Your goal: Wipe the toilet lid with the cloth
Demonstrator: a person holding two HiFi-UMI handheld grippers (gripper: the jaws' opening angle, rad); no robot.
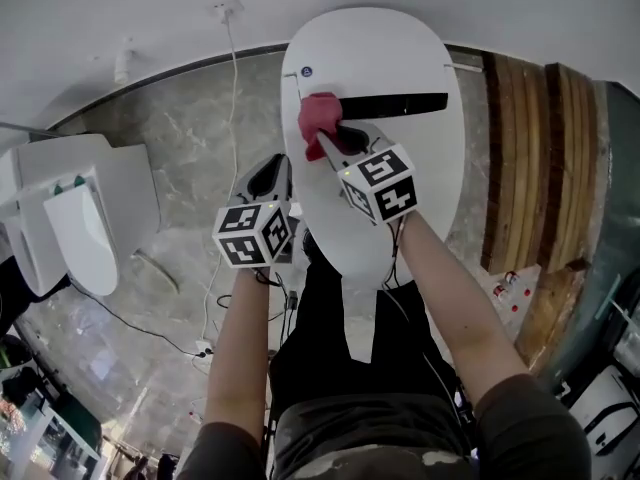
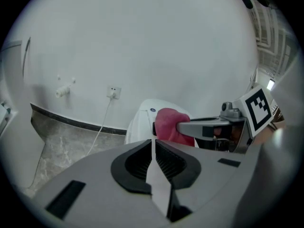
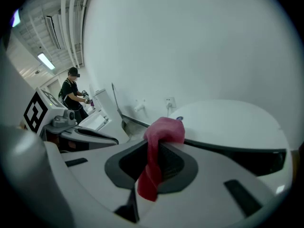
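Only print: a small round blue mark [image 1: 306,71] near the lid's far edge, too small to read. The toilet lid [image 1: 400,178] is white, glossy, oval. Your right gripper [image 1: 335,136] has its fingers clenched on the red cloth [image 1: 316,118], soft and bunched, over the lid's far left part beside that mark. Your left gripper [image 1: 270,175] sits off the lid's left edge, fingers pressed together on nothing. The floor [image 1: 180,138] is grey marbled tile.
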